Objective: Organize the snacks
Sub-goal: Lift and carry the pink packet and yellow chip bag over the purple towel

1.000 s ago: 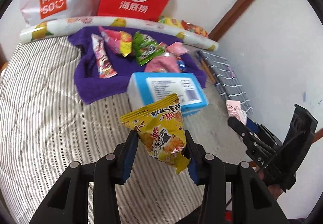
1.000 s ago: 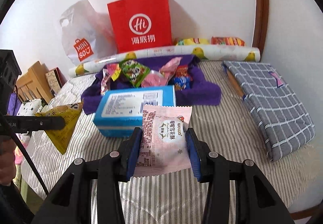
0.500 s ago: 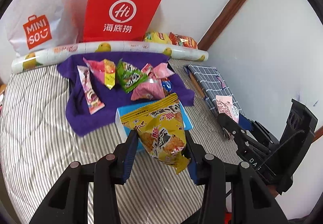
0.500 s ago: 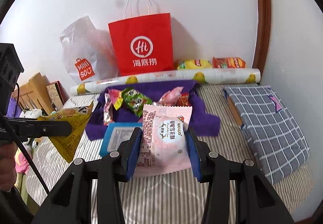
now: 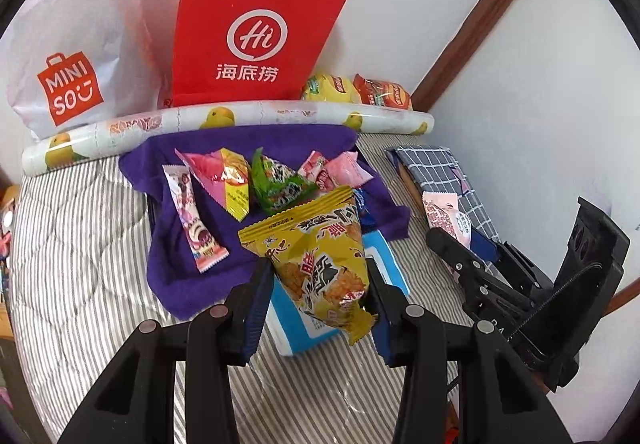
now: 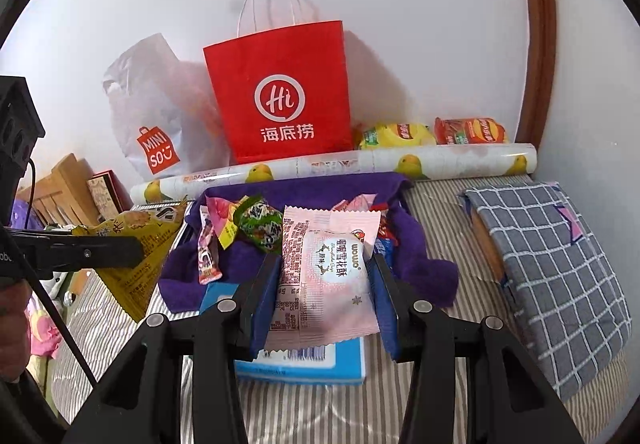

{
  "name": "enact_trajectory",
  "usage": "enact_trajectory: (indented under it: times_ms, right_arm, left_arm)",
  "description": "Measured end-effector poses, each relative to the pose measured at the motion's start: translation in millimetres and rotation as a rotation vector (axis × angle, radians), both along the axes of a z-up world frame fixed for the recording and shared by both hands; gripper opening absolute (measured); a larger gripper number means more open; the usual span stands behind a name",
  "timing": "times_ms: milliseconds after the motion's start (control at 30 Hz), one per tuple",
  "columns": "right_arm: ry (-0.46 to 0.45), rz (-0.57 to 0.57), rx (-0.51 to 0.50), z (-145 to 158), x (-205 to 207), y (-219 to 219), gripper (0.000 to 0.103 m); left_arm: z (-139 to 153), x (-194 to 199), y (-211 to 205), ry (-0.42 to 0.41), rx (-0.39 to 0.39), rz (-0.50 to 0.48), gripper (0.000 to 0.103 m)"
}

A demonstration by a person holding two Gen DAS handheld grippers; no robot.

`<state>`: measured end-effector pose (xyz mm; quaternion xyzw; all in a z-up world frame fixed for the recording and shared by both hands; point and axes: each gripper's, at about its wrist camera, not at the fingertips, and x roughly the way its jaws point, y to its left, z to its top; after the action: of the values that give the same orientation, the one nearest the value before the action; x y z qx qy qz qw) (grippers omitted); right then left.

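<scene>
Two light, crinkly packets, yellow foil chips bag [image 5: 320, 256] clamped in left gripper [image 5: 316, 308], pink plastic pastry pouch [image 6: 326, 276] in right gripper [image 6: 326, 304], look crushable, best pinched mid-body.

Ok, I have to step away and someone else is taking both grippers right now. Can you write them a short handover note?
Left gripper: shut on the yellow snack bag, held above the blue box.
Right gripper: shut on the pink snack packet, also held above the box.
Other snacks lie on the purple towel: a long pink bar, a pink and yellow packet, a green packet and small pink ones.
Two chip bags sit by the wall, beside the red paper bag.
Done: two snacks picked up.
Left: place both, then sort the rest.
</scene>
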<state>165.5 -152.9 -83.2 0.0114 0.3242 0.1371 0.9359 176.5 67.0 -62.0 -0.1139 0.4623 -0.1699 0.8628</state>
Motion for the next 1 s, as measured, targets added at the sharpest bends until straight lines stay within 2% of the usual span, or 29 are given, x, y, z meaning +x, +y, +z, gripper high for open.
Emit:
enact_trajectory:
  times_ms: [233,600,833,1000]
  right_arm:
    - [-0.006,0.006,0.016,6.0,21.0,1.9,0.044]
    - [-0.025,0.014,0.042,19.0,63.4,4.8,0.044]
    - [-0.038,0.06,0.06,24.7,87.4,19.7,0.044]
    - [0.005,0.061,0.045,6.7,112.5,28.1,0.044]
  left_arm:
    - [9.3,18.2,10.5,-0.023,-0.002,0.016,0.042]
    - [11.5,59.4,43.1,-0.006,-0.027,0.089,0.042]
    - [-4.6,93.2,42.8,0.04,-0.011,0.104,0.042]
    - [-21.0,106.7,44.9,0.073,0.007,0.121,0.042]
